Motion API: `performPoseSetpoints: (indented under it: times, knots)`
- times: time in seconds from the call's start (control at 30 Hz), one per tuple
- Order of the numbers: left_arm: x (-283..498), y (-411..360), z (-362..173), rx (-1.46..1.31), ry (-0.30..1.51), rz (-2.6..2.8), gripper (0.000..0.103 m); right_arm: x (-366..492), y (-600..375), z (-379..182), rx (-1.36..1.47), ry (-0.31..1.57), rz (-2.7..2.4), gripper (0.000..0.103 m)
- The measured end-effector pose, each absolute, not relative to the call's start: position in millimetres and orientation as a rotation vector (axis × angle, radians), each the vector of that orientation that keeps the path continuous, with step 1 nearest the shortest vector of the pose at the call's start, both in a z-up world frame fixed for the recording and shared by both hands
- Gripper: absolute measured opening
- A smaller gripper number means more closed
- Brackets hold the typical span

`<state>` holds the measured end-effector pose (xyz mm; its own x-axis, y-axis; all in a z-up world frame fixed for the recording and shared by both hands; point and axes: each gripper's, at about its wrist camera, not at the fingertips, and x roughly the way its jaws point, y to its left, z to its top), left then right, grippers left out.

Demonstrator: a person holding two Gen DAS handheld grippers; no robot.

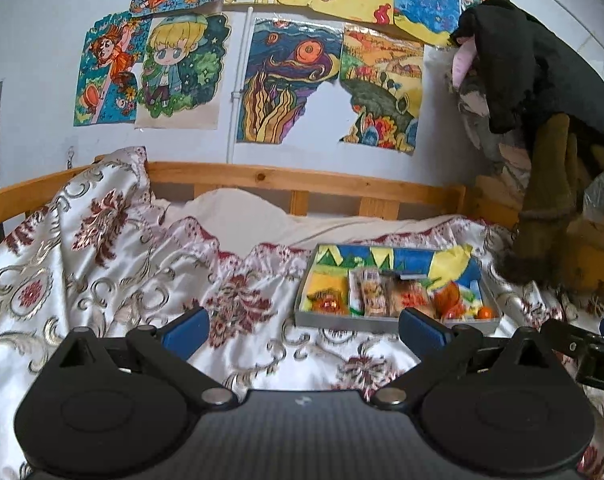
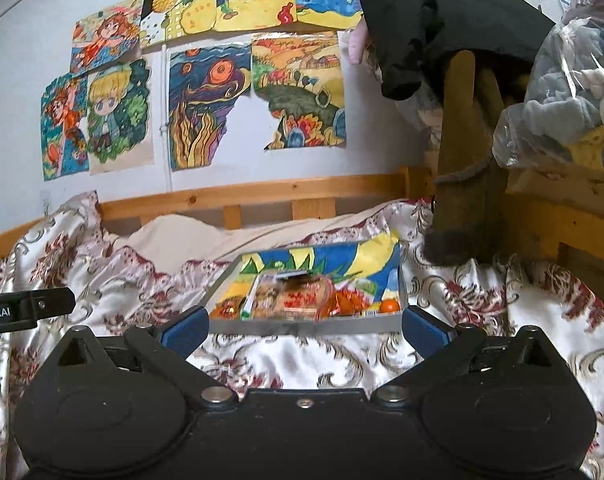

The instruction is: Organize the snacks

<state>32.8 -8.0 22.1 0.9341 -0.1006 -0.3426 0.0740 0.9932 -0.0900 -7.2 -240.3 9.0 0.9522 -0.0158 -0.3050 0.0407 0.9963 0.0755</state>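
A shallow grey tray (image 1: pixel 386 323) lined with a bright painted sheet lies on the patterned bedspread. In it lie several wrapped snack packets (image 1: pixel 376 294), orange-wrapped sweets (image 1: pixel 448 294) and a small orange fruit (image 1: pixel 485 313). My left gripper (image 1: pixel 304 330) hovers open in front of the tray, a little to its left, with nothing between its blue pads. The right wrist view shows the same tray (image 2: pixel 302 326) straight ahead with the packets (image 2: pixel 289 296) and the fruit (image 2: pixel 390 306). My right gripper (image 2: pixel 304 326) is open and empty just short of the tray's near wall.
A wooden bed rail (image 1: pixel 302 182) runs along the wall behind the bed, under several drawings (image 1: pixel 289 80). Dark clothes hang on a stand (image 2: pixel 462 140) at the right, beside a plastic bag (image 2: pixel 562 92) of soft items. The bedspread (image 1: pixel 113 264) is bunched at the left.
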Motion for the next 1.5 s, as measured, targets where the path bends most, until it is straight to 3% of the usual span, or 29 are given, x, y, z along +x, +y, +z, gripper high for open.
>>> performPoseSetpoints:
  times: [1.5]
  knots:
    - [-18.2,1.0,-1.9,-0.035,0.448,-0.028,0.102,-47.3,-223.7,-10.2,0.076,0.444,-0.052,0.102]
